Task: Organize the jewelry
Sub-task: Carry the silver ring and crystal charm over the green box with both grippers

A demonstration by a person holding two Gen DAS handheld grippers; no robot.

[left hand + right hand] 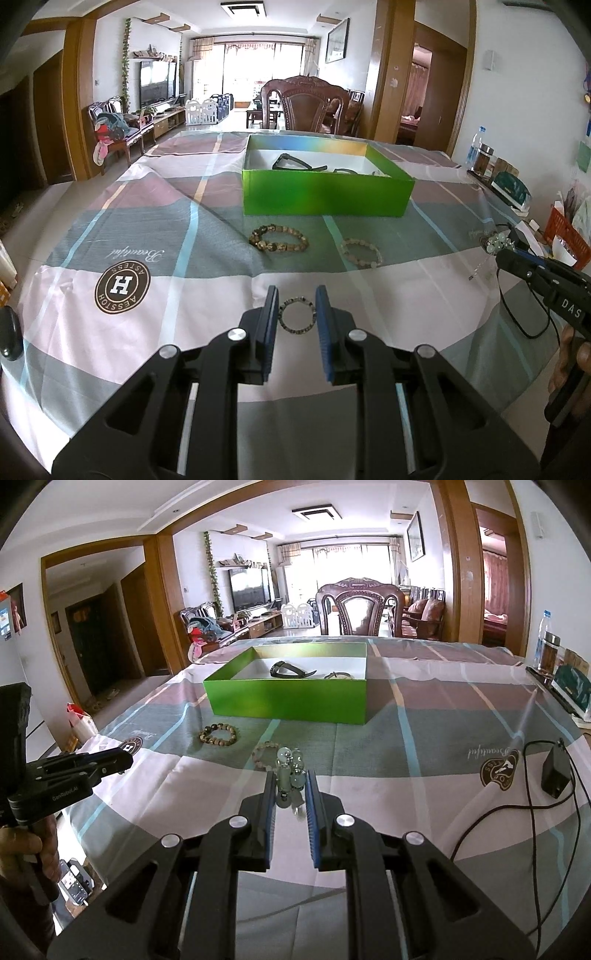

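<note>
A green box (325, 194) stands mid-table with dark glasses (295, 162) inside; it also shows in the right wrist view (288, 698). A brown bead bracelet (279, 239) and a pale bead bracelet (361, 252) lie in front of it. My left gripper (297, 295) is open, its fingers on either side of a small dark bead ring (297, 320) lying on the cloth. My right gripper (291, 781) is shut on a pale green bead bracelet (290, 775), held above the table; it shows at the far right in the left wrist view (496, 242).
A checked tablecloth (110, 332) covers the table. A black adapter with cable (555, 771) lies at the right. Bottles, boxes (511, 186) and an orange basket (567, 236) line the right edge. A carved chair (310, 103) stands behind the table.
</note>
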